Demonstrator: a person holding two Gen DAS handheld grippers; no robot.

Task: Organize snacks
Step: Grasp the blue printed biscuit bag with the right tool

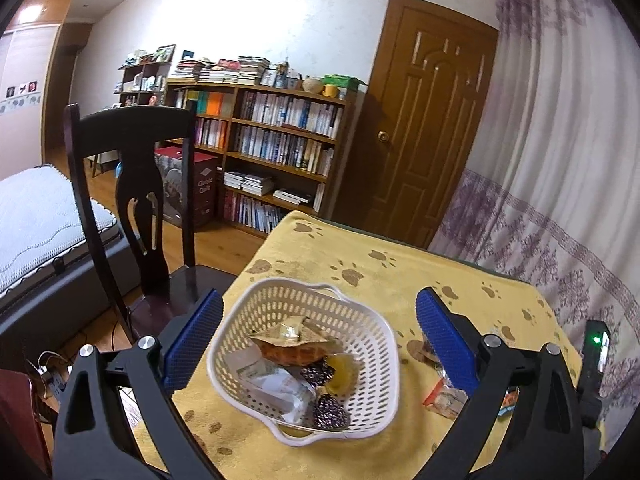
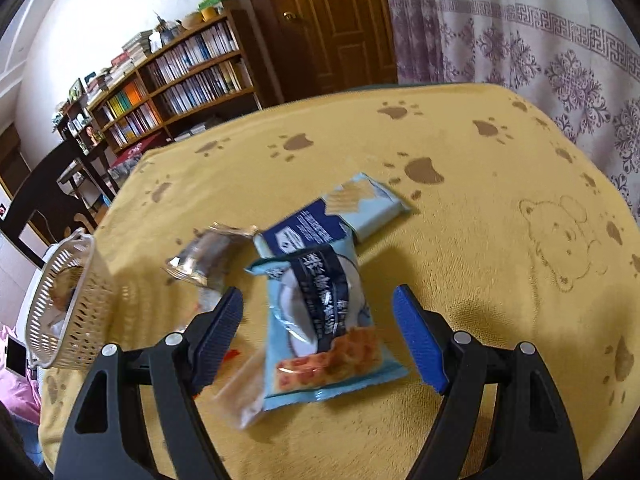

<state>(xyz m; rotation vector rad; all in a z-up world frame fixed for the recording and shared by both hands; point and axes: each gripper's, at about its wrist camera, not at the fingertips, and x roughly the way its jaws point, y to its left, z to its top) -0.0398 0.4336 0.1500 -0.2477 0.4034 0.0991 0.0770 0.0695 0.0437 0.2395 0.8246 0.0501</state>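
Left gripper [image 1: 318, 336] fingers wide around white basket [image 1: 360, 412] of snacks on yellow counter [image 1: 400, 276], right gripper [image 2: 318, 336] fingers wide around light blue cracker packet [image 2: 324, 332], more packets near

The left gripper [image 1: 320, 344] and the right gripper [image 2: 318, 332] are both held with jaws spread wide, nothing clasped.

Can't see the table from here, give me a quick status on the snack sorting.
Left gripper open over white basket, snacks inside. Right gripper open over light blue snack packet. More packets loose on yellow cloth. Nothing blocking.
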